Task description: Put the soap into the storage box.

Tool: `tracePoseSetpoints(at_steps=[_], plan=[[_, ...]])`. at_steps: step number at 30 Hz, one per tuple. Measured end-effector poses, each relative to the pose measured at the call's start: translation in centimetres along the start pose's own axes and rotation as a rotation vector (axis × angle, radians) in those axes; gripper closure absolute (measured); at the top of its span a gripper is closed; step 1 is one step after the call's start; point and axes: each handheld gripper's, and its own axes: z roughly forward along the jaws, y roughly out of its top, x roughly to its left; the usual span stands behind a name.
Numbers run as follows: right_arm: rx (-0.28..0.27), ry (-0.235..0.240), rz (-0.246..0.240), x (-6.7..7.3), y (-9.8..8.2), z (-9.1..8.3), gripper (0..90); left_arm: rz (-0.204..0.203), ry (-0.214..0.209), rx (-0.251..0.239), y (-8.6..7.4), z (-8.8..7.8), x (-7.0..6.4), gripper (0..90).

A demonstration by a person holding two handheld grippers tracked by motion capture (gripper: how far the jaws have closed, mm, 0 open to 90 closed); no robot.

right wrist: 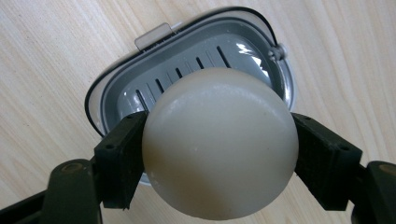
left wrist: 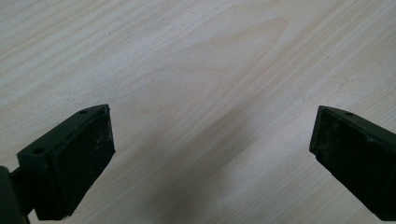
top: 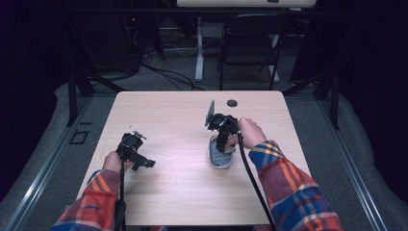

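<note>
A cream, rounded bar of soap [right wrist: 219, 142] is clamped between the two black jaws of my right gripper [right wrist: 217, 158]. Directly beneath it lies an open grey soap dish [right wrist: 140, 100] with a slotted floor and a clear rim. From above, the right gripper [top: 222, 140] points down over that soap dish [top: 220, 161] at the table's centre right. My left gripper [top: 139, 161] rests low at the left of the table; its jaws [left wrist: 210, 154] stand wide open over bare wood with nothing between them.
The light wooden table [top: 183, 115] has a round cable hole [top: 232, 103] near its far edge. Beyond it stand a dark folding chair [top: 250, 43] and a white desk leg [top: 198, 48]. Black cables trail from both grippers toward the near edge.
</note>
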Motion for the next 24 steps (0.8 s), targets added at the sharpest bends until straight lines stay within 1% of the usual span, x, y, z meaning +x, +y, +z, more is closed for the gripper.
tracePoseSetpoints(at_steps=[10, 14, 24], plan=[[0.016, 0.016, -0.018, 0.5, 0.6, 1.3, 24.6, 0.003, -0.001, 0.003, 0.0, 0.0, 0.0, 0.0], [0.015, 0.021, -0.015, 0.6, 0.6, 1.8, 24.6, 0.003, 0.003, 0.003, 0.0, 0.0, 0.0, 0.0], [0.023, 0.018, -0.021, 0.7, 0.7, 2.5, 24.5, 0.006, 0.002, 0.004, 0.0, 0.0, 0.0, 0.0]])
